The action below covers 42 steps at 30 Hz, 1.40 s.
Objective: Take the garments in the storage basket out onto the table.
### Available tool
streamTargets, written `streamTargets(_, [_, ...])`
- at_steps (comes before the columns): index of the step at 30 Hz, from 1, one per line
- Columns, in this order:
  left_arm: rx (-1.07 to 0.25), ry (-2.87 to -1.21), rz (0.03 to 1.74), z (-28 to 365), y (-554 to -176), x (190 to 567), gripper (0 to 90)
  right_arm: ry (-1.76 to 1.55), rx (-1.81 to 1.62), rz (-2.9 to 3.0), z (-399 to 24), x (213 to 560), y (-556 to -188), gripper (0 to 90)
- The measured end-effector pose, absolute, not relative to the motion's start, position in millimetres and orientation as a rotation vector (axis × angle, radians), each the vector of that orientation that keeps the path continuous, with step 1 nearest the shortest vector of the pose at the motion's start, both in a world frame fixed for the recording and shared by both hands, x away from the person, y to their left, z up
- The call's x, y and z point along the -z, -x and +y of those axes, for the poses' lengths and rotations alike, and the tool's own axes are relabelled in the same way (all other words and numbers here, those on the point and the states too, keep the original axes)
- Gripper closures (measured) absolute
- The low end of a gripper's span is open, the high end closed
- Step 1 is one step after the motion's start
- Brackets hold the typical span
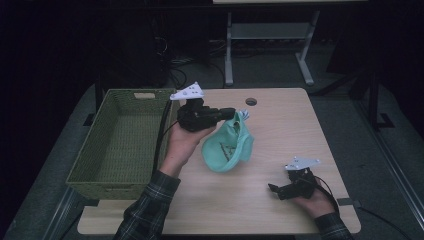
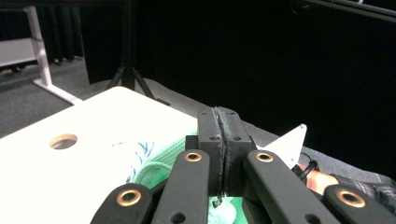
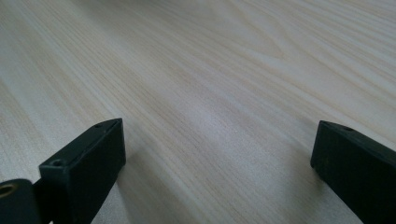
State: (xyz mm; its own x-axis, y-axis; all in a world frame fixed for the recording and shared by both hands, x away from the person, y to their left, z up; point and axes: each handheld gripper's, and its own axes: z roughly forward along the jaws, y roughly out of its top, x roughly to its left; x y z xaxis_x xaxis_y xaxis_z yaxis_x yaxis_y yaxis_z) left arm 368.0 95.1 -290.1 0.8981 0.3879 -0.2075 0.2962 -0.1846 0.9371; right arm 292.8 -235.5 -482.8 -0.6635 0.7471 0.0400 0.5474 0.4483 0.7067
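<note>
High view: left gripper (image 1: 231,113) is held above the table (image 1: 280,130), jaws pinched on the top edge of a green cloth (image 1: 227,146) that hangs from them, its lower part near the table's middle. A woven green basket (image 1: 120,145) stands at the table's left edge. Right gripper (image 1: 274,188) rests low near the front right. Left gripper view: jaws pressed together with a cloth edge caught between them; green cloth (image 2: 159,163) below. Right gripper view: jaws stand wide apart over bare table (image 3: 210,93), nothing between them.
</note>
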Motion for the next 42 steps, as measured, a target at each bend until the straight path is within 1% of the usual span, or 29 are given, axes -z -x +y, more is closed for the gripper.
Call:
streamTargets(11, [-0.080, -1.833, 0.533, 75, -369, 322, 88.6, -1.117, -1.030, 2.425, -236, 483, -292, 2.8])
streamTargets(19, [-0.047, -1.871, 0.559, 66, -366, 352, 88.6, -1.117, -1.029, 2.424, -236, 483, -292, 2.8])
streamTargets(24, [-0.030, -1.890, 0.581, 65, -362, 367, 88.5, -1.115, -1.026, 2.425, -236, 483, -292, 2.8])
streamTargets(42, [0.012, -2.042, 0.616, 72, -346, 419, 88.0, -1.114, -1.026, 2.425, -236, 483, -292, 2.8])
